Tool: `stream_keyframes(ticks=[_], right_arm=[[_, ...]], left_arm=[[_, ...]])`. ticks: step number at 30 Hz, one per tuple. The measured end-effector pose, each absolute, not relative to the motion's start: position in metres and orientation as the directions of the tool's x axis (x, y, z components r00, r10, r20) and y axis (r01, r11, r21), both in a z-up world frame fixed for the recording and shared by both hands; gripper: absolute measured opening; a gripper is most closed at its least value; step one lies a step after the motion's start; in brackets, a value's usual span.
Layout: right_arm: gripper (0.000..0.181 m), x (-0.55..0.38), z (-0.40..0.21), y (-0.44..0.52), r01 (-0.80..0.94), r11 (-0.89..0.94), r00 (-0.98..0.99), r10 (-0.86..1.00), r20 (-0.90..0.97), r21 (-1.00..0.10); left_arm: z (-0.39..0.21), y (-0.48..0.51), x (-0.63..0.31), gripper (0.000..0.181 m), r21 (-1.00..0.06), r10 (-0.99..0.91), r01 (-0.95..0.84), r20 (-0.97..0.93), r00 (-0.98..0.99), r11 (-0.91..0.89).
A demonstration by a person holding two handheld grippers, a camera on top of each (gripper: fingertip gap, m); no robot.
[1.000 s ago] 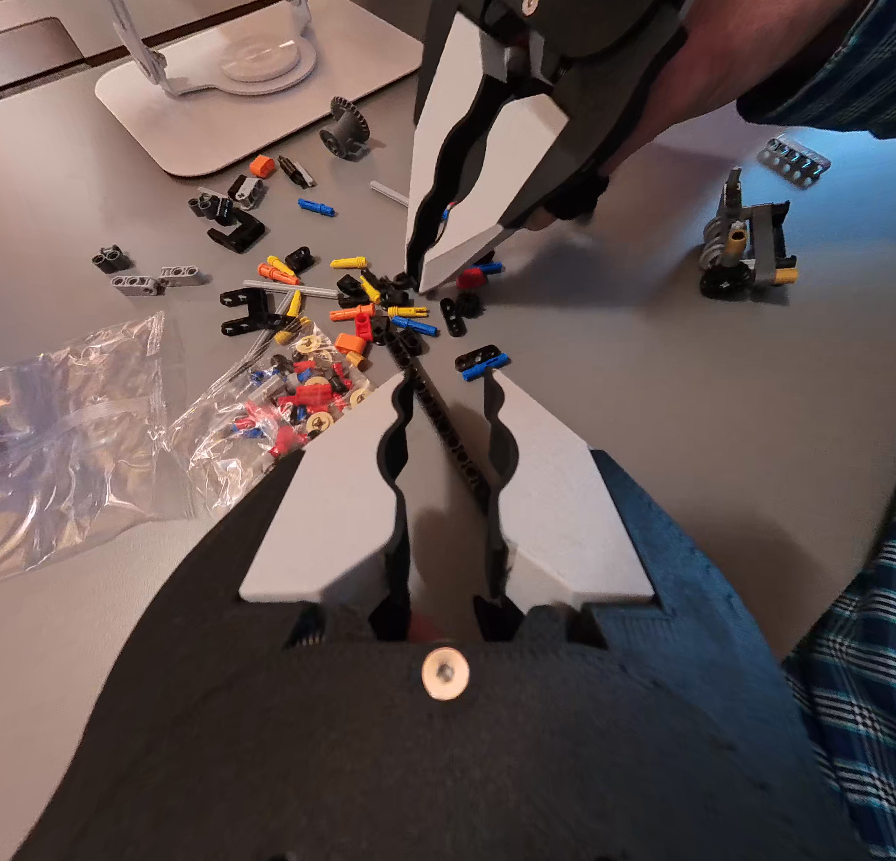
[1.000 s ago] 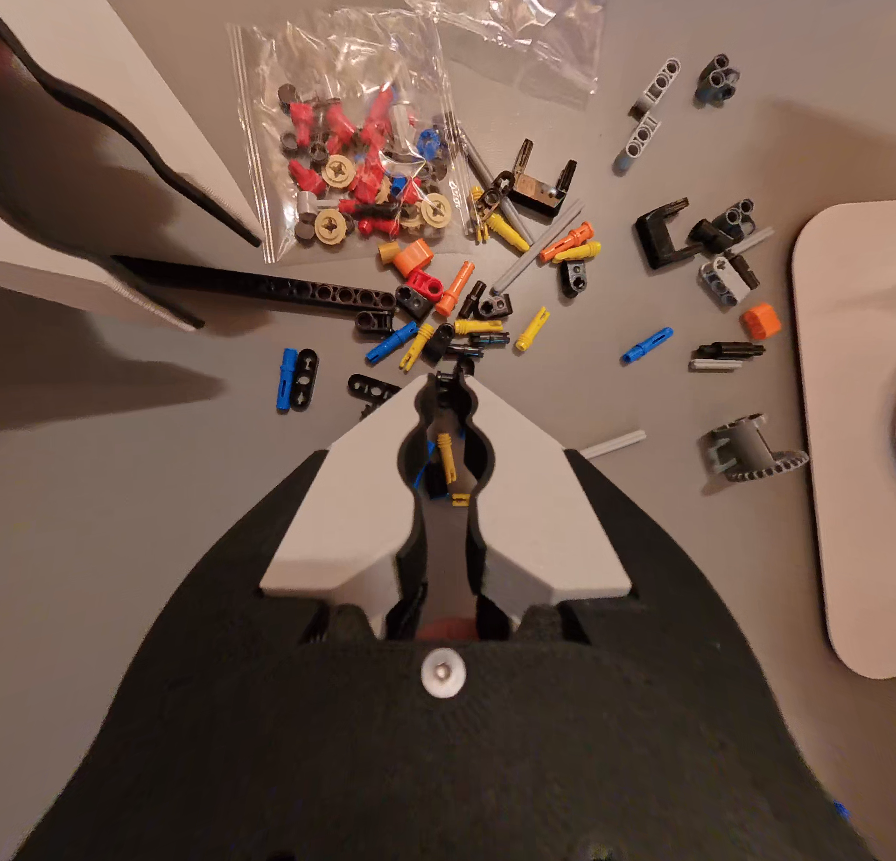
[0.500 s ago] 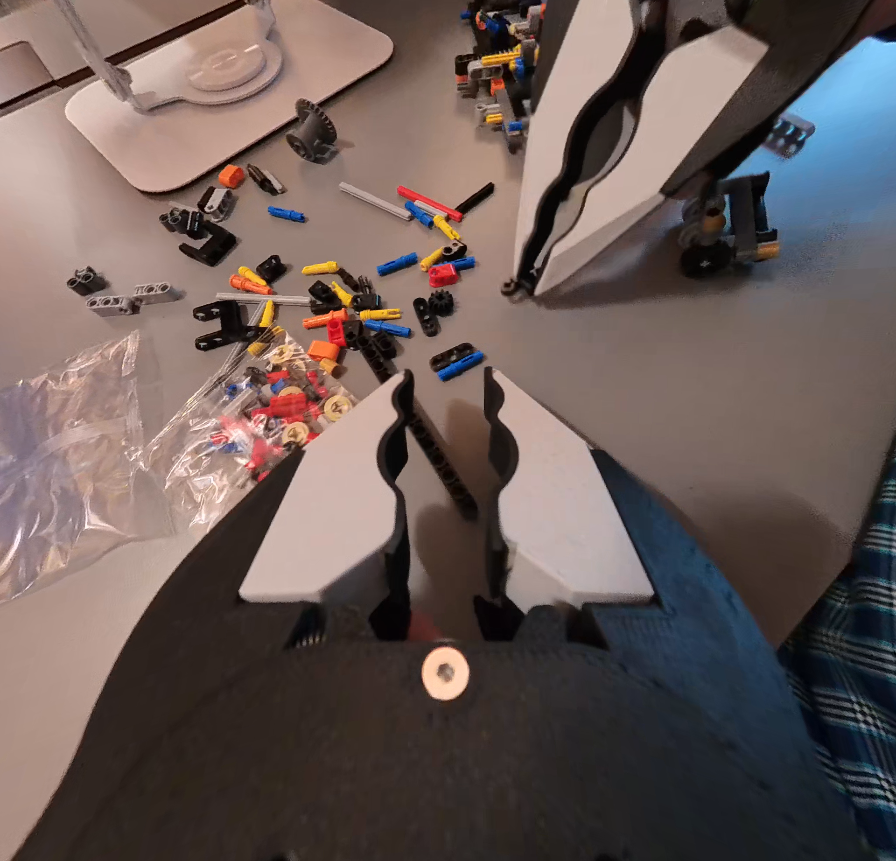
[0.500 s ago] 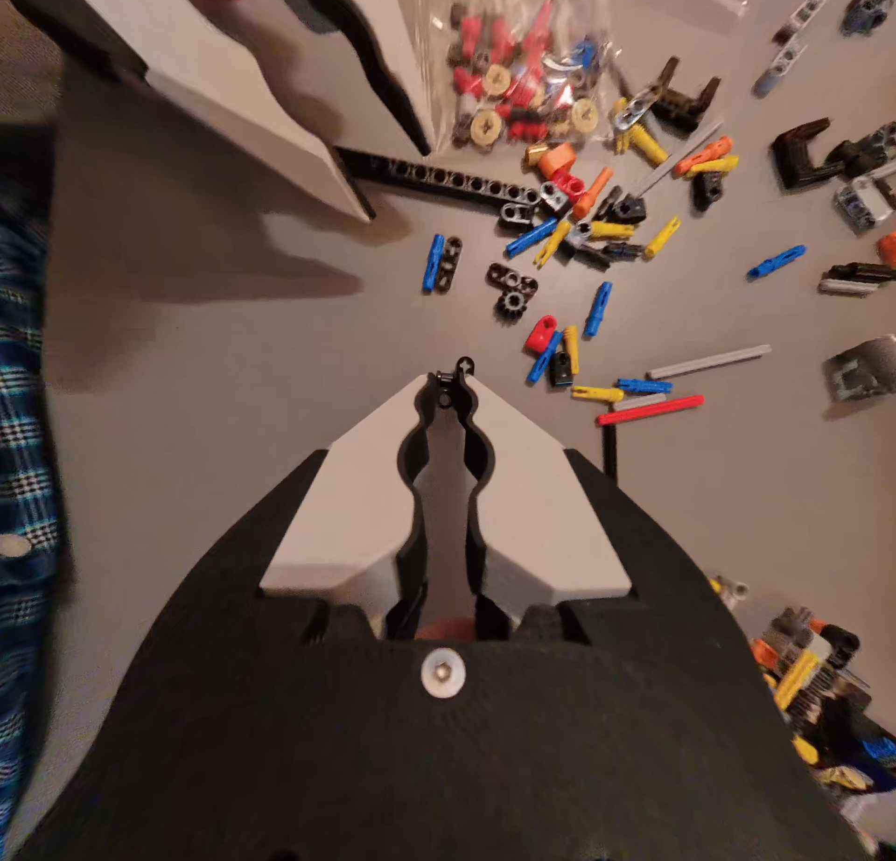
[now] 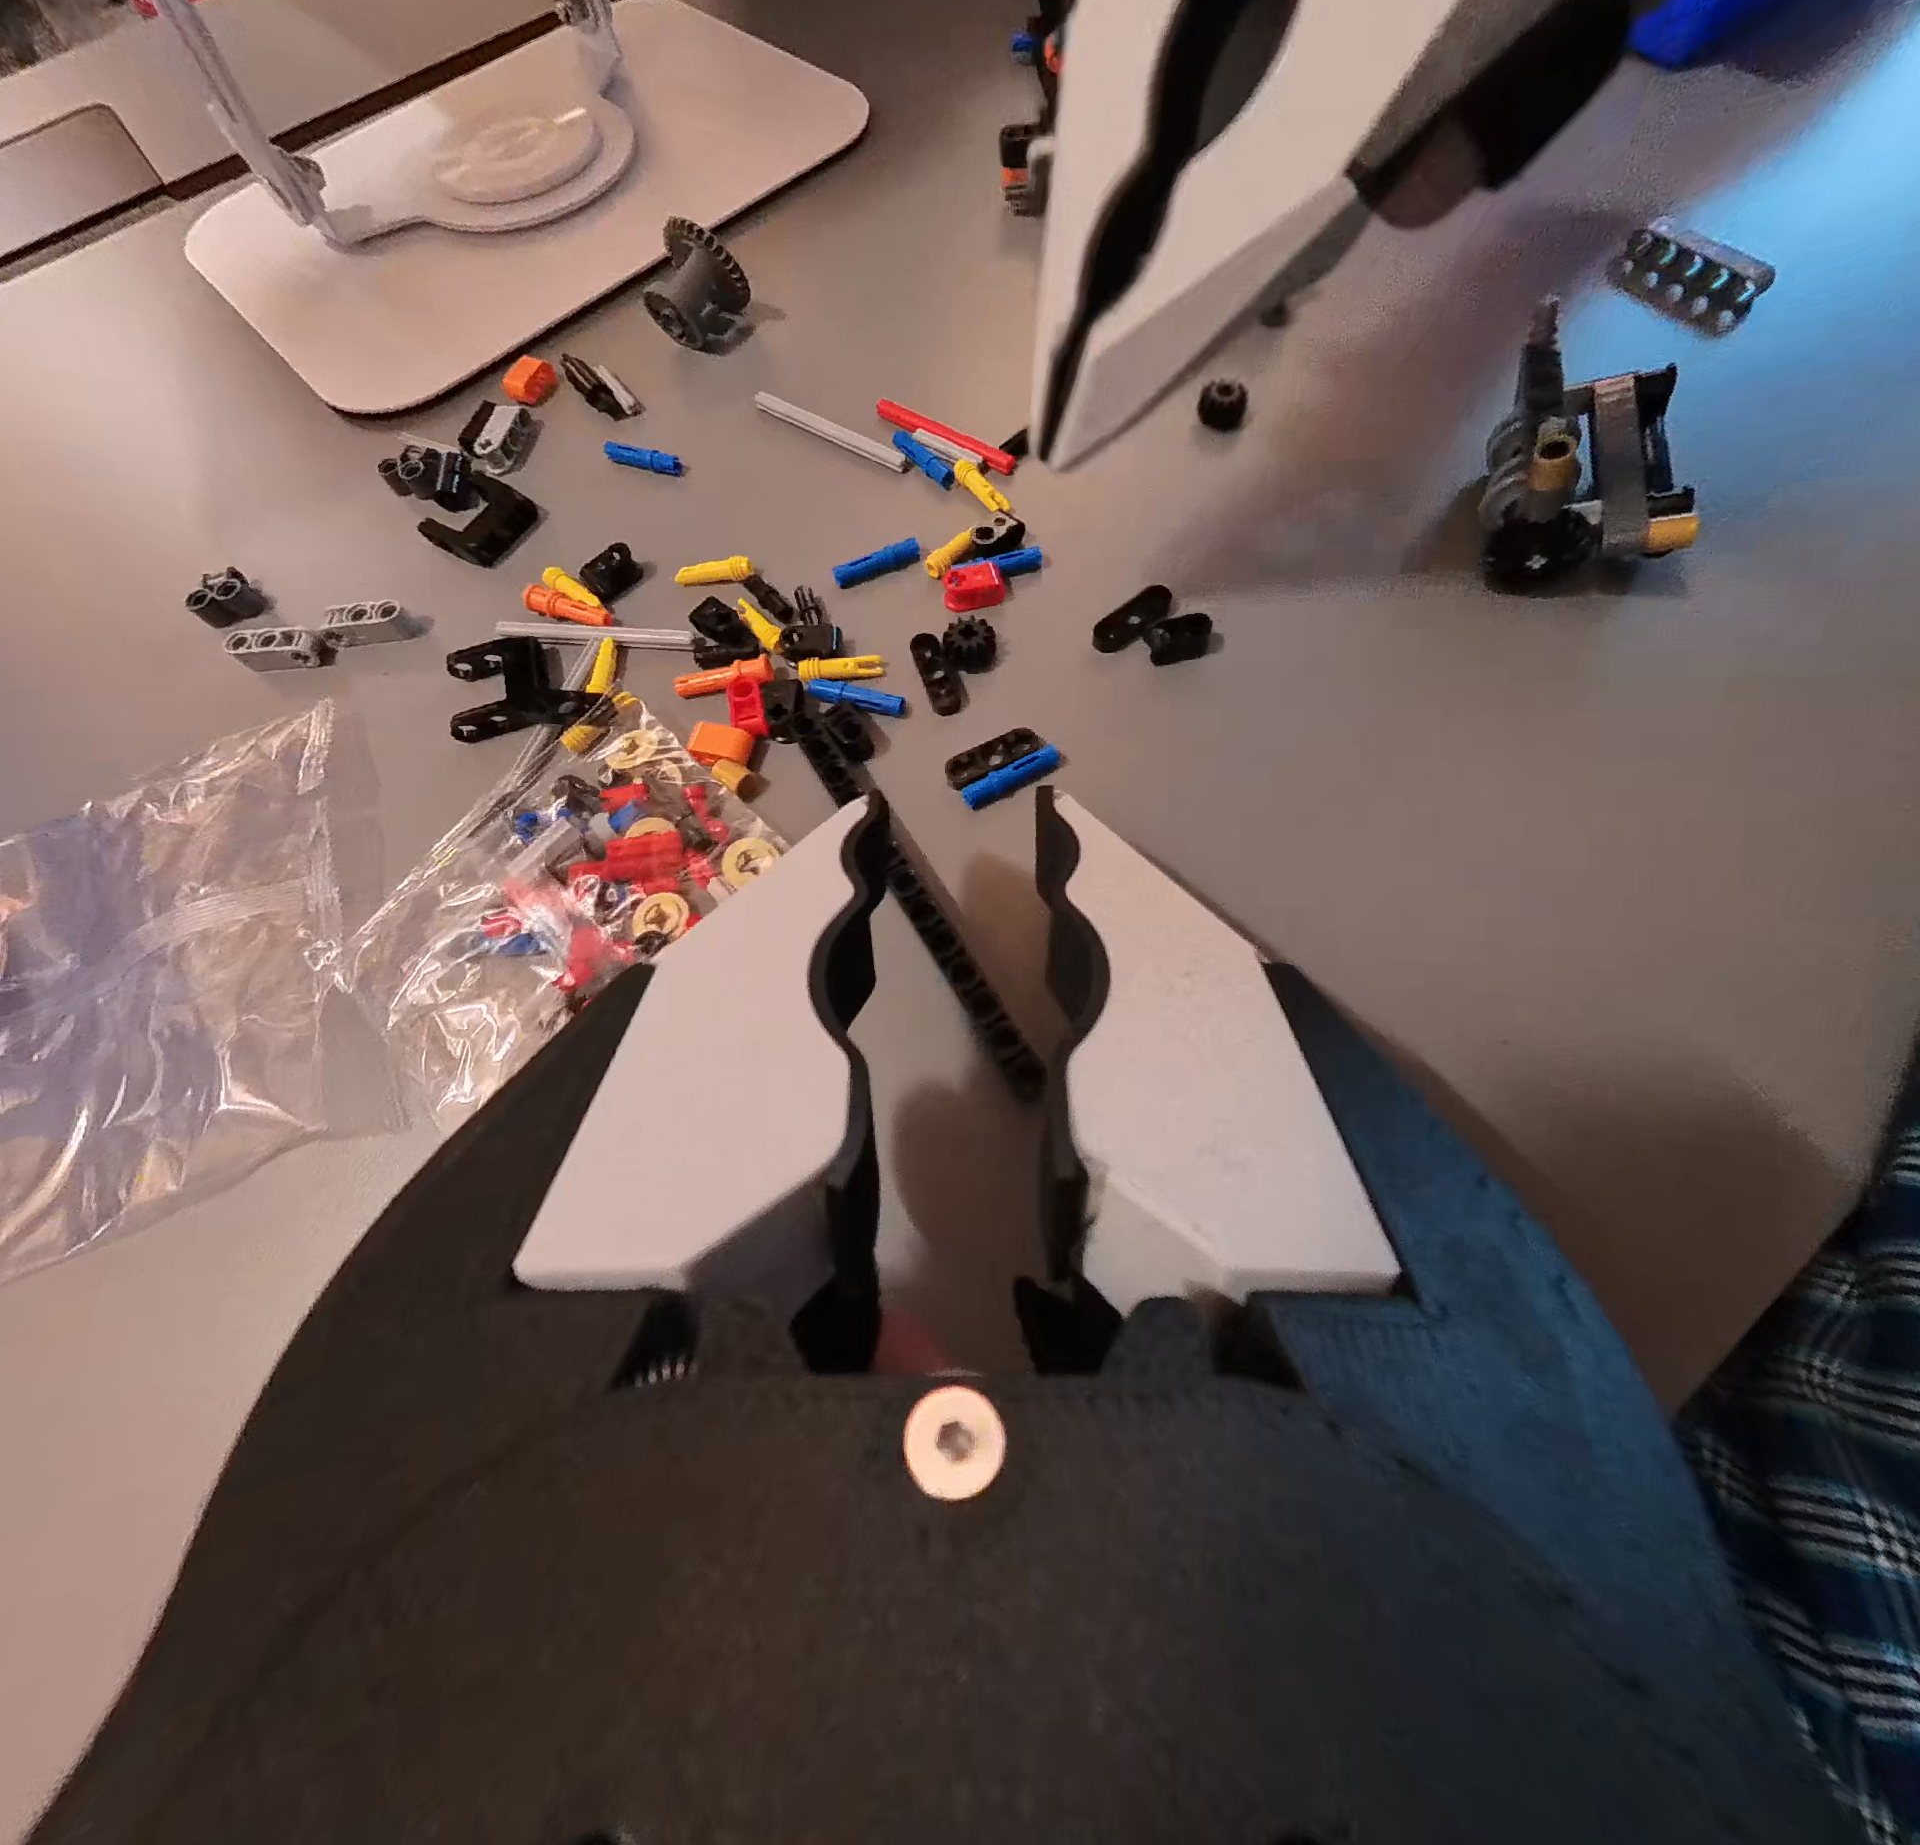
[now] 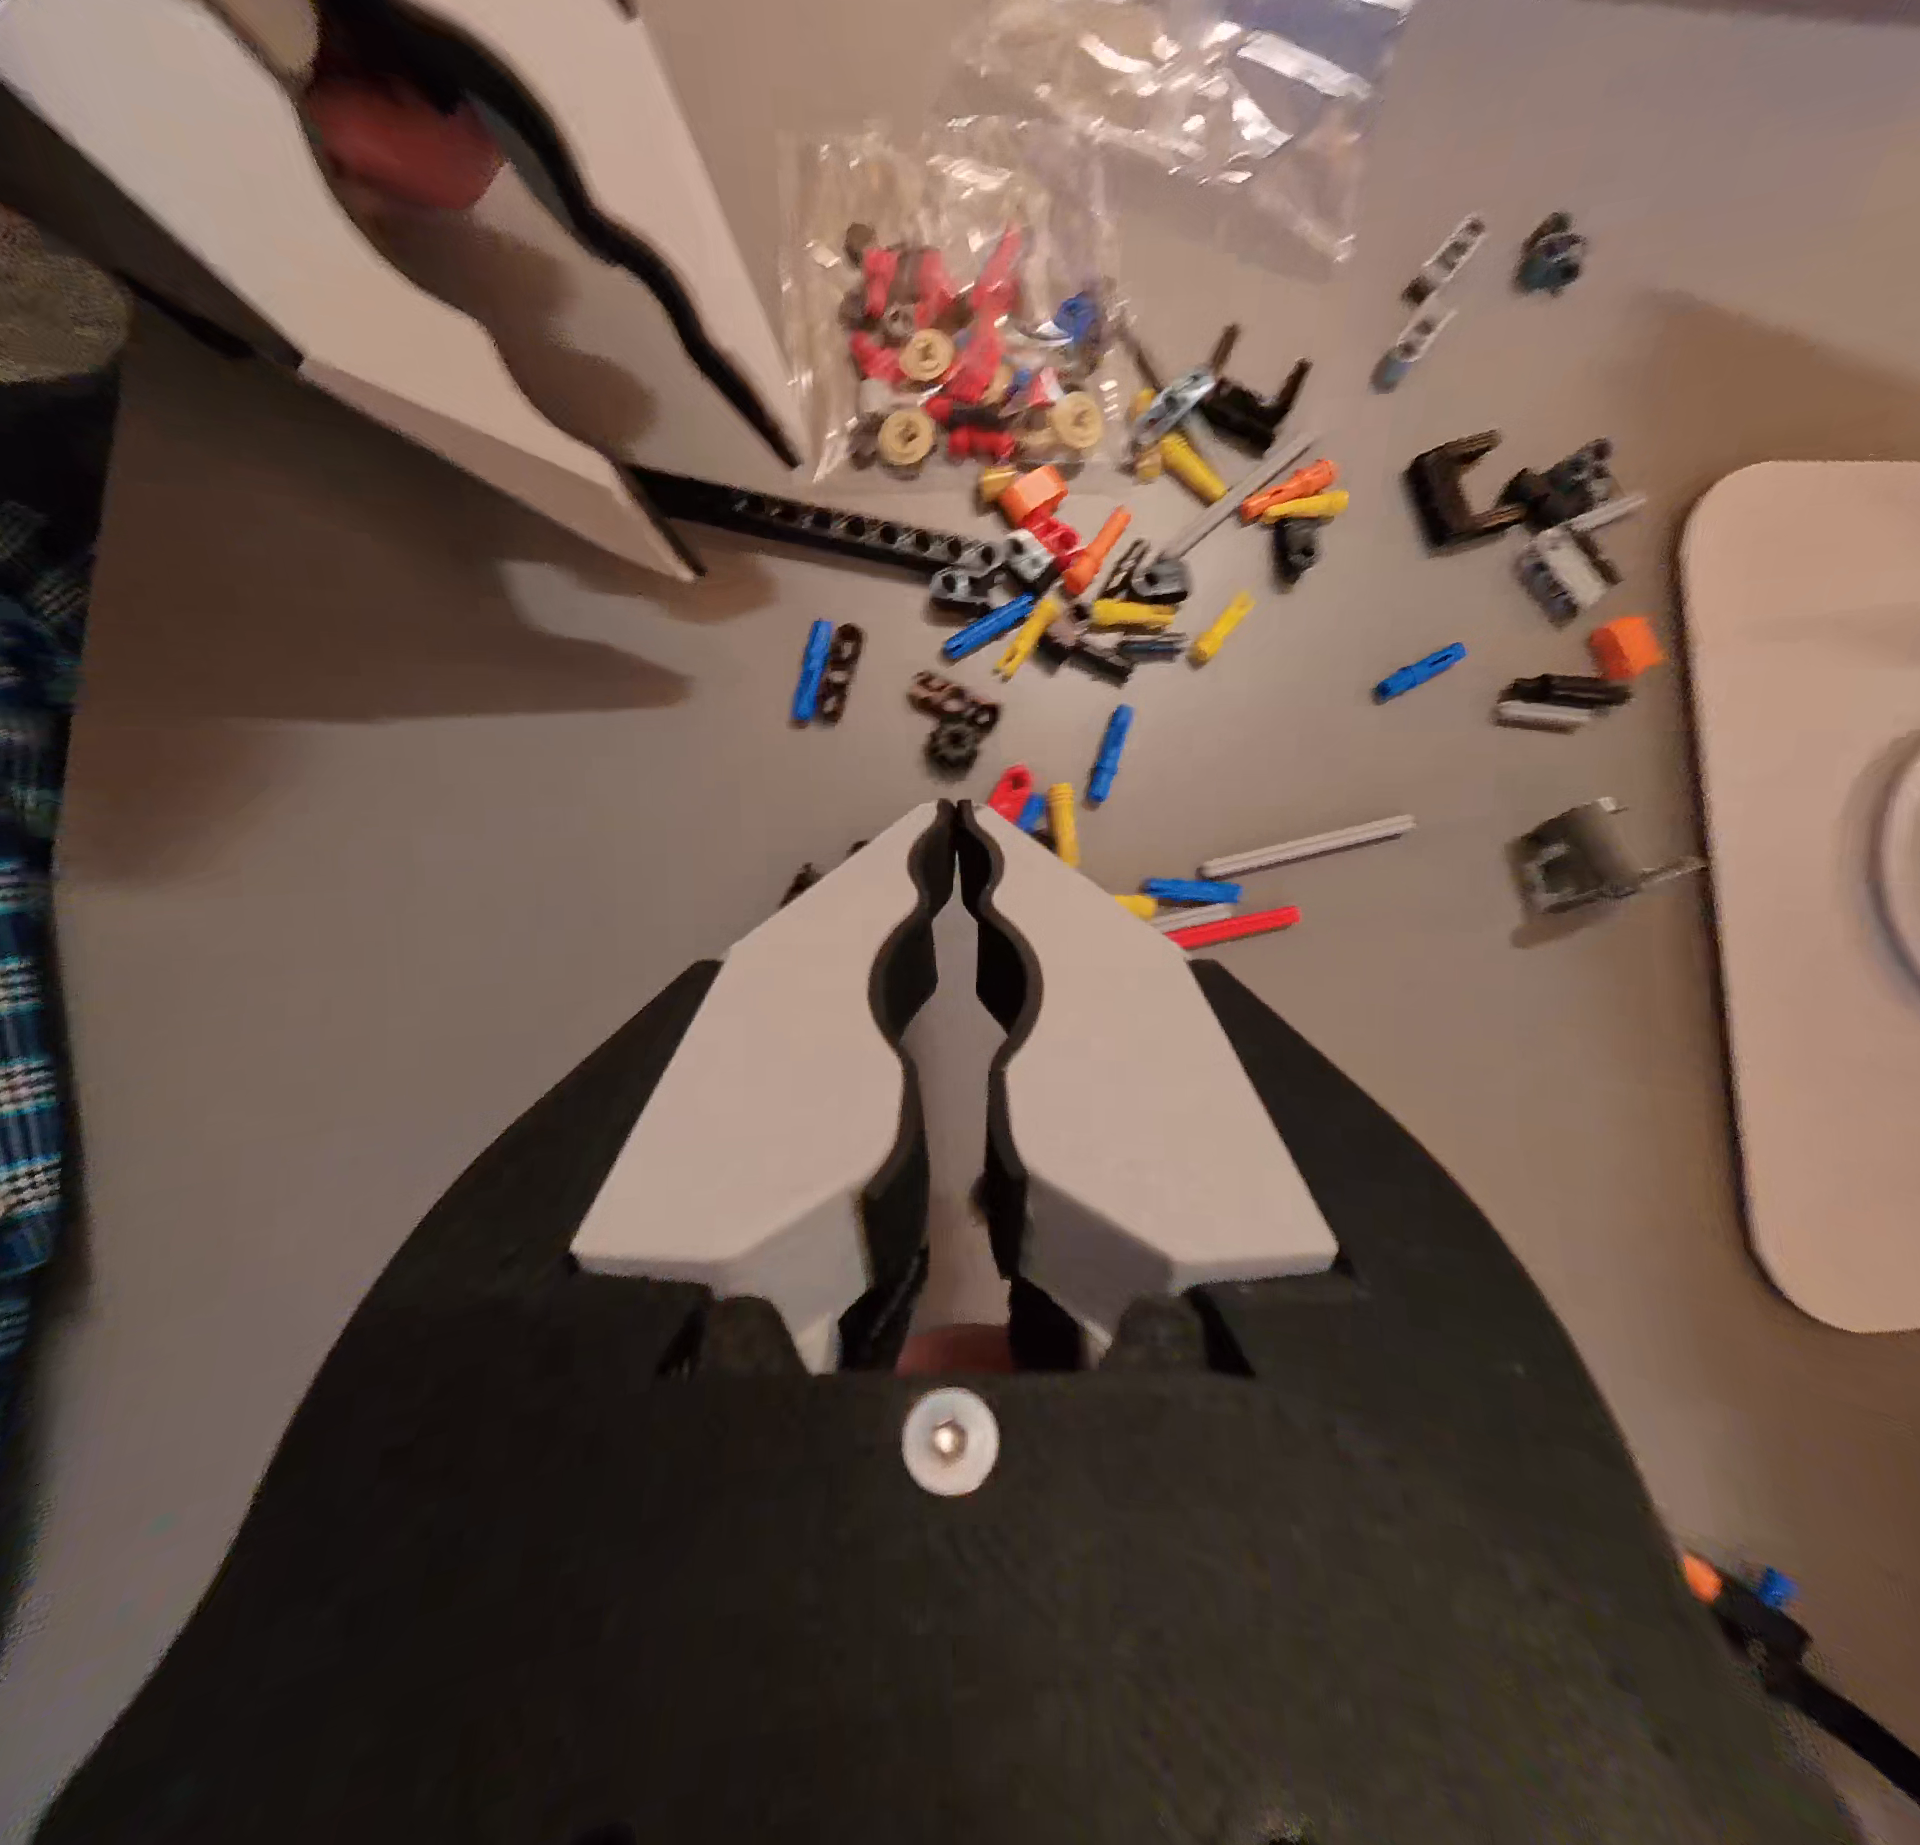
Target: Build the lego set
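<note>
Left claw (image 5: 961, 808) sits low over the worktop (image 5: 1455, 912), fingers apart, straddling the near end of the long black beam (image 5: 940, 922); the beam looks flat on the surface and not pinched, so I'd read that as lining up a grab or bracing it. Right claw (image 6: 956, 808) has its tips together, nothing visible between them, hovering at the edge of the loose pins (image 6: 1101, 611), probably picking through them for the next piece. Loose parts are fanned out in one patch between both claws, in easy reach. The clear bag (image 5: 613, 891) with red and tan parts lies touching the beam's far side; an emptier bag (image 5: 156, 974) is beside it. Small grey sub-assembly (image 5: 1579, 476) is parked well apart from the pile, likely so it doesn't get knocked. A black gear (image 5: 1221, 405) lies just beside the right claw's tips. White stand base (image 5: 727, 102) at the back.
</note>
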State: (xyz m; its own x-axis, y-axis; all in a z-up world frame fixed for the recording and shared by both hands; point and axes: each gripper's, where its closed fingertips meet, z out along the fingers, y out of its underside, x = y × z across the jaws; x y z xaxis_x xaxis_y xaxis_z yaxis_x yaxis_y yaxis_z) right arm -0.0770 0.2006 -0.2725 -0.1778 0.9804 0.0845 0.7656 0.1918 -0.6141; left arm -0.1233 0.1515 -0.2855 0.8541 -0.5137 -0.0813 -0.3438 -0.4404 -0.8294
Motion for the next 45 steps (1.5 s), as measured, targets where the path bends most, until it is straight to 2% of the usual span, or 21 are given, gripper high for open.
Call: stream_keyframes(ticks=[1, 4, 7, 9, 12, 19, 24, 28, 31, 37, 40, 42, 45], right_arm=[[0.000, -0.081, -0.267, 0.208, 0.758, 0.185, -0.159, 0.982, 0.098, -0.626], [0.009, -0.098, -0.254, 0.237, 0.735, 0.185, -0.110, 0.982, 0.153, -0.653], [0.010, -0.122, -0.249, 0.268, 0.721, 0.234, -0.115, 0.969, 0.221, -0.652], [0.009, -0.139, -0.252, 0.296, 0.734, 0.304, -0.132, 0.941, 0.310, -0.608], [0.010, -0.161, -0.263, 0.326, 0.759, 0.332, -0.150, 0.926, 0.346, -0.560], [0.006, -0.181, -0.298, 0.363, 0.831, 0.269, -0.153, 0.952, 0.265, -0.487], [0.004, -0.181, -0.305, 0.356, 0.829, 0.311, -0.225, 0.946, 0.232, -0.464], [0.015, -0.175, -0.311, 0.349, 0.848, 0.336, -0.282, 0.941, 0.188, -0.409], [0.010, -0.180, -0.309, 0.350, 0.839, 0.327, -0.275, 0.945, 0.179, -0.436], [0.004, -0.180, -0.313, 0.348, 0.839, 0.369, -0.320, 0.929, 0.186, -0.401], [0.004, -0.175, -0.299, 0.336, 0.809, 0.374, -0.323, 0.927, 0.189, -0.454], [0.004, -0.174, -0.276, 0.313, 0.724, 0.435, -0.363, 0.900, 0.241, -0.535], [0.004, -0.165, -0.247, 0.275, 0.612, 0.560, -0.406, 0.829, 0.385, -0.559]], left_arm=[[-0.285, 0.152, -0.124, 0.025, -0.832, -0.511, -0.339, -0.078, 0.856, -0.440], [-0.283, 0.153, -0.127, 0.025, -0.839, -0.502, -0.324, -0.071, 0.862, -0.437], [-0.282, 0.154, -0.128, 0.025, -0.845, -0.496, -0.318, -0.073, 0.865, -0.430], [-0.280, 0.154, -0.130, 0.025, -0.849, -0.489, -0.314, -0.077, 0.869, -0.424], [-0.280, 0.154, -0.132, 0.026, -0.850, -0.482, -0.314, -0.082, 0.872, -0.423], [-0.278, 0.155, -0.136, 0.025, -0.857, -0.474, -0.297, -0.072, 0.877, -0.421], [-0.277, 0.155, -0.137, 0.025, -0.860, -0.474, -0.287, -0.061, 0.878, -0.421], [-0.278, 0.155, -0.137, 0.025, -0.859, -0.477, -0.289, -0.061, 0.877, -0.423], [-0.277, 0.155, -0.137, 0.025, -0.860, -0.476, -0.288, -0.060, 0.877, -0.422], [-0.278, 0.156, -0.139, 0.025, -0.858, -0.473, -0.292, -0.066, 0.879, -0.422], [-0.273, 0.159, -0.144, 0.026, -0.870, -0.449, -0.286, -0.085, 0.889, -0.403], [-0.268, 0.164, -0.150, 0.027, -0.885, -0.407, -0.226, -0.045, 0.912, -0.407], [-0.243, 0.174, -0.159, 0.027, -0.924, -0.357, -0.035, 0.112, 0.927, -0.381]])
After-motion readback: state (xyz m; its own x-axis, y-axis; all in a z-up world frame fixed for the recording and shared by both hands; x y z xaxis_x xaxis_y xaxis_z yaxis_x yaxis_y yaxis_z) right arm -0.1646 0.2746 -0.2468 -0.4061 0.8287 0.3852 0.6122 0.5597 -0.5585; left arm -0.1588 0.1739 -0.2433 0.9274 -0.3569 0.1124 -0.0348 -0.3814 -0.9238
